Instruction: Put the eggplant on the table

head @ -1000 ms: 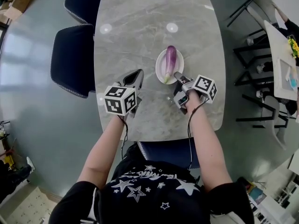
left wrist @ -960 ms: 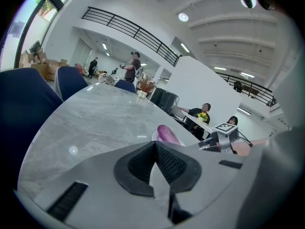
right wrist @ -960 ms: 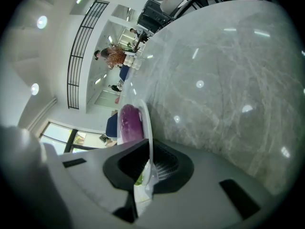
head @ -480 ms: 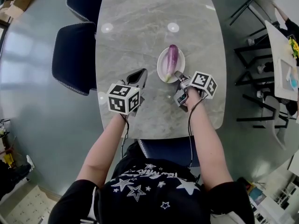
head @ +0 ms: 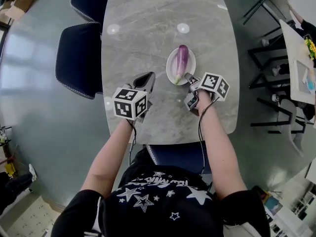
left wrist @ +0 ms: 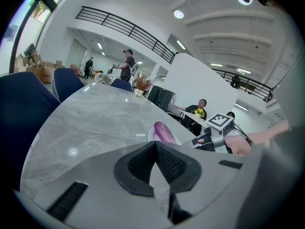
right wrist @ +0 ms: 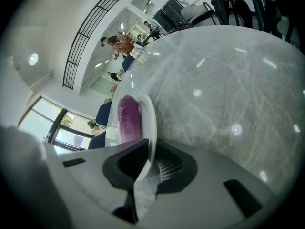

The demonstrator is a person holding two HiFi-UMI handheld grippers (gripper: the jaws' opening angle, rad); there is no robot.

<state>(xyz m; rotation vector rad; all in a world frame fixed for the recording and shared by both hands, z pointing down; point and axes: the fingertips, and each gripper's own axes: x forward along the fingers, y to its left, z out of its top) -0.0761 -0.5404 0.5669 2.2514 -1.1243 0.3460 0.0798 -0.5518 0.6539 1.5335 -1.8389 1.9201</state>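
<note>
Barely shifted, right tool (head: 188, 77) pinches near rim of plate (head: 169, 66) bearing eggplant (head: 181, 60); left tool (head: 148, 76), pressed together, well apart.

Grey floor (head: 29, 107), navy chairs (head: 79, 53)

Two dark blue chairs (head: 79, 53) stand on grey floor (head: 34, 107) (glossy, reflecting window light).

both forearms stretched forward, left tool (head: 147, 78) with jaws together, right tool (head: 188, 78) pinching plate (head: 170, 65) rim
</note>
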